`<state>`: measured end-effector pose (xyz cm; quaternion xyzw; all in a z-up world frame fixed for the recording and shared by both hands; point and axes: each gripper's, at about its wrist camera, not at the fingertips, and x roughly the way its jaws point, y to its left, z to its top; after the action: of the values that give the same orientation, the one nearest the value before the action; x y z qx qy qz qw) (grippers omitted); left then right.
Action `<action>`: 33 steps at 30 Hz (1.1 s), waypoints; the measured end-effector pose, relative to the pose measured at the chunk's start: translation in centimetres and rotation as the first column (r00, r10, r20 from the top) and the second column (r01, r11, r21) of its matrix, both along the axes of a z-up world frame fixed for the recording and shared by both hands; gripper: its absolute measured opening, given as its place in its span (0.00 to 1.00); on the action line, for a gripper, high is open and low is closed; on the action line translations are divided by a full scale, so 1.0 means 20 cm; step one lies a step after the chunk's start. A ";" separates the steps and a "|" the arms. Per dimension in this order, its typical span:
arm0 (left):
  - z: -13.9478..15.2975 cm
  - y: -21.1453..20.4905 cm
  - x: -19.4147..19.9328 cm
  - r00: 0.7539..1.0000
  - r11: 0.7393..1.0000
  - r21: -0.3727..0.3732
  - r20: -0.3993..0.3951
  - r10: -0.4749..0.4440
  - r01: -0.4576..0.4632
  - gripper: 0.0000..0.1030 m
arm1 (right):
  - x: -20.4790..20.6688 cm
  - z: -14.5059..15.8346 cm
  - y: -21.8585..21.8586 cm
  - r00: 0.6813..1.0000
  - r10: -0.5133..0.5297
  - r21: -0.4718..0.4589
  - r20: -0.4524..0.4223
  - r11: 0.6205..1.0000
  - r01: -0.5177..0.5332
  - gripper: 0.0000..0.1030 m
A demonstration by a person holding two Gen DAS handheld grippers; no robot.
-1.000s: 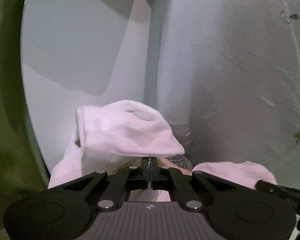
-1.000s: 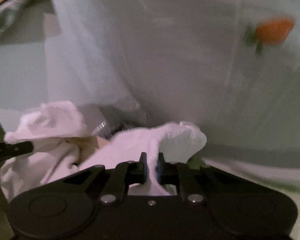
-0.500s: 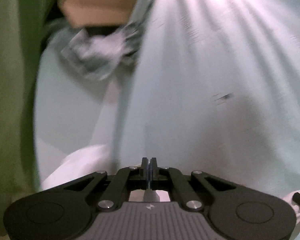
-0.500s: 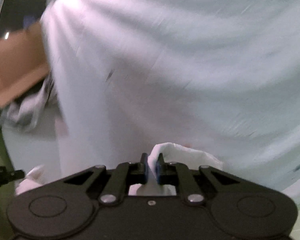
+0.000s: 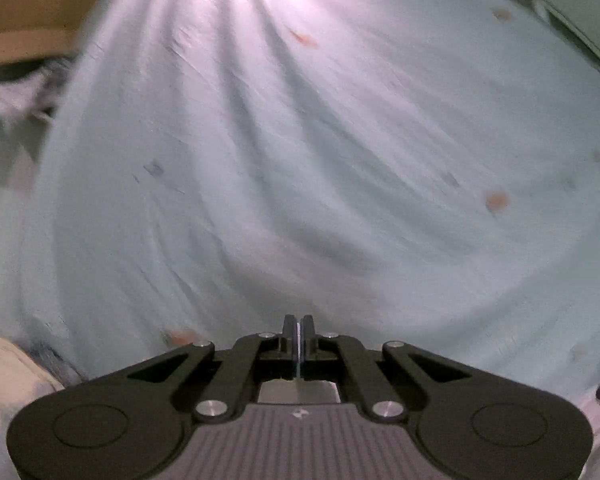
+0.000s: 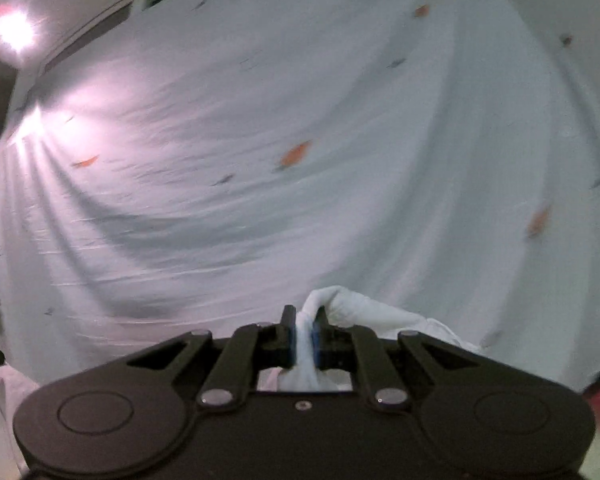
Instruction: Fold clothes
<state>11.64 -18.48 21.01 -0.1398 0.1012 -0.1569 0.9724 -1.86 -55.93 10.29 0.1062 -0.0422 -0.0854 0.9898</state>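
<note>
Garment (image 6: 300, 152) now spread wider, lifted

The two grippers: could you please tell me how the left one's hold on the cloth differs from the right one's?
The right gripper pinches a thick white bunched fold between blue pads, its jaws slightly apart; the left gripper has jaws nearly touching, with only a thin edge between them. A cloth hump rises beside the right gripper; none shows at the left gripper. Both face the same pale cloth with small orange marks, spread wide before them.
</note>
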 end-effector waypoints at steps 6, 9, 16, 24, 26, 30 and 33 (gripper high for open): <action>-0.76 -0.20 -0.14 0.890 0.994 0.071 -0.454 -0.039 0.080 0.00 | -0.18 -0.67 -0.38 0.909 -0.087 0.113 -0.407 0.983 0.144 0.09; -1.06 -0.19 -0.21 0.785 0.993 0.111 -0.618 0.032 0.047 0.01 | -0.24 -1.12 -0.51 0.742 -0.058 0.171 -0.667 0.958 0.229 0.10; -1.15 -0.10 -0.21 0.749 0.994 0.074 -0.653 0.110 -0.081 0.29 | -0.45 -1.26 -0.65 0.730 0.000 0.346 -0.684 0.881 0.324 0.43; -1.13 -0.29 0.02 0.785 0.998 0.052 -0.618 0.050 -0.023 0.65 | -0.29 -1.22 -0.74 0.751 -0.032 0.345 -0.660 0.875 0.340 0.74; -1.18 -0.35 0.10 0.766 0.998 0.056 -0.641 0.044 -0.011 0.67 | -0.22 -1.26 -0.77 0.735 -0.001 0.368 -0.679 0.865 0.341 0.76; -1.31 -0.44 0.27 0.720 0.997 0.075 -0.693 0.051 0.001 0.66 | -0.08 -1.37 -0.81 0.676 0.044 0.373 -0.736 0.859 0.351 0.76; -1.41 -0.47 0.40 0.672 0.999 0.042 -0.739 0.047 -0.023 0.36 | 0.02 -1.45 -0.86 0.645 0.071 0.389 -0.761 0.845 0.367 0.71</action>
<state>19.73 -27.91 -7.21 -0.1792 0.4856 -0.0667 0.8530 -1.40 -73.10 -18.69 0.3155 0.3855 -0.2135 0.8404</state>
